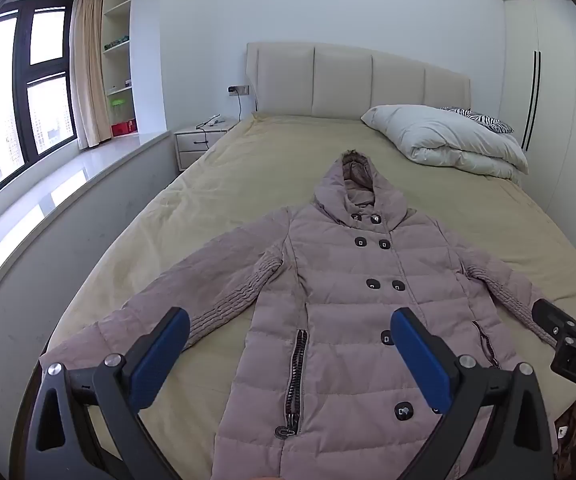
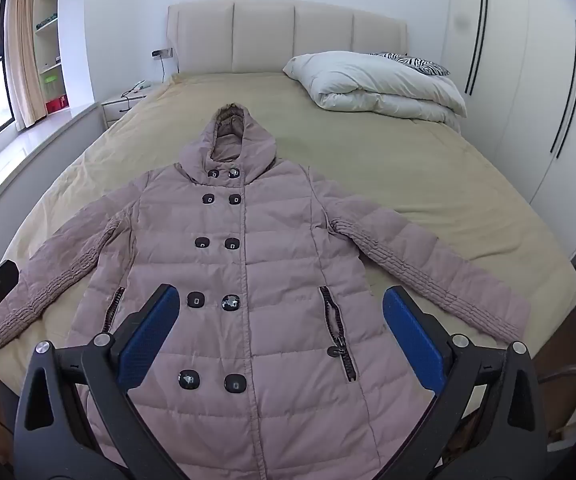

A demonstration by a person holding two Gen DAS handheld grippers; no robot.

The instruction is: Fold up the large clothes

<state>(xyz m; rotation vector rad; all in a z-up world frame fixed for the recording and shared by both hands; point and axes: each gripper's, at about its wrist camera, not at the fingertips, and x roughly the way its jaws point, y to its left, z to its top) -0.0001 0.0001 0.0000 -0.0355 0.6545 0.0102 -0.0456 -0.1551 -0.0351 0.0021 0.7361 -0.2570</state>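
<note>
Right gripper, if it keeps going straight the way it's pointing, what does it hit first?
Most likely the front of the pink coat spread on the bed, near its lower buttons. The right gripper is open and empty; nothing shows between.

left gripper (image 1: 290, 354): black frame, blue pads (image 1: 162, 356), jaws spread wide, nothing between them, tilted downward. right gripper (image 2: 280, 334): same build, blue pads (image 2: 412, 338), jaws spread wide, nothing between them, tilted downward. each gripper's black body shows at the edge of the other's view; the two are side by side, apart.
</note>
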